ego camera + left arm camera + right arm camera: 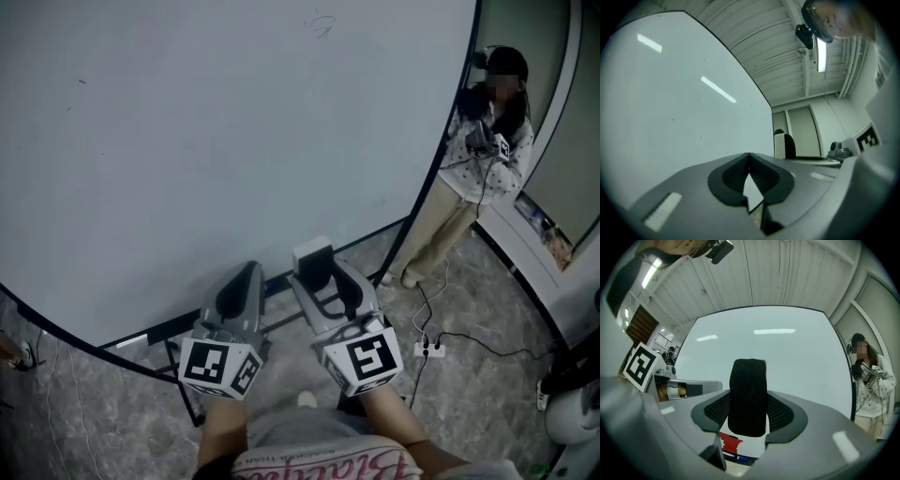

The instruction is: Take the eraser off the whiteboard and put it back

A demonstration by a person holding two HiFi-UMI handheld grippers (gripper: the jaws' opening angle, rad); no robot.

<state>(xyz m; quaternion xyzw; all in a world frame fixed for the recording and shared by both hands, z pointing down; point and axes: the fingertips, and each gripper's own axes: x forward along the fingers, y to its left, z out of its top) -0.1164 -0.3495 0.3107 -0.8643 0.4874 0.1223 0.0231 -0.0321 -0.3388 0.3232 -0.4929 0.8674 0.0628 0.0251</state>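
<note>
Your right hand-held gripper (749,420) grips the eraser (748,390), its long axis upright between the jaws; the whiteboard (797,352) lies straight ahead. Your left hand-held gripper (749,160) is closed, empty.

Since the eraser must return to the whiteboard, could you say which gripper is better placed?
Right: the right gripper holds the eraser facing the whiteboard; the left gripper is shut, empty.
</note>
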